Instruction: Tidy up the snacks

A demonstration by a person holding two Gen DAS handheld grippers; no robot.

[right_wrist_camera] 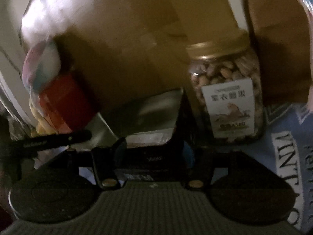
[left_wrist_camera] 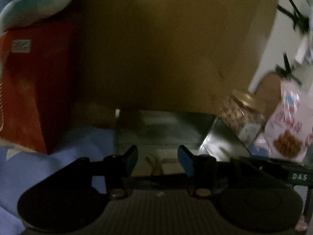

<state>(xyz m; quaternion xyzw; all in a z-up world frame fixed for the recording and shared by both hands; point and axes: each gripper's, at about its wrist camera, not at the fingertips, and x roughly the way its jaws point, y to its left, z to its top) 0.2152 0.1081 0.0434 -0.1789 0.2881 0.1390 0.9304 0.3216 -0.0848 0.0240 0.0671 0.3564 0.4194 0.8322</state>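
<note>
The left tool [left_wrist_camera: 158,161] stands partly open in the left wrist view, its blue-faced fingers [left_wrist_camera: 185,161] apart with nothing pressed between them. Just beyond its tips lies a silver foil packet [left_wrist_camera: 166,129]; whether the tips touch it cannot be told in the dim, blurred picture. To the left of this tool stands a red box [left_wrist_camera: 37,90], its far edge cut off, with a pale patterned bag [left_wrist_camera: 35,2] above it. Ahead rises the brown inner wall of a cardboard box [left_wrist_camera: 166,49]. To the right, a nut jar [left_wrist_camera: 241,113] with a gold lid leans, and past it a pink snack bag [left_wrist_camera: 289,129] runs out of view.

The right tool [right_wrist_camera: 154,152] is spread wide, gripping nothing; a dark pack [right_wrist_camera: 154,158] lies between its fingers, though contact is hard to make out. Left of it the red box [right_wrist_camera: 66,101] shows again; ahead is the foil packet [right_wrist_camera: 156,109]. Just right of the tips the nut jar [right_wrist_camera: 227,90] stands upright, its white label legible only in part. Far right, blue printed cloth [right_wrist_camera: 289,146] is cropped.
</note>
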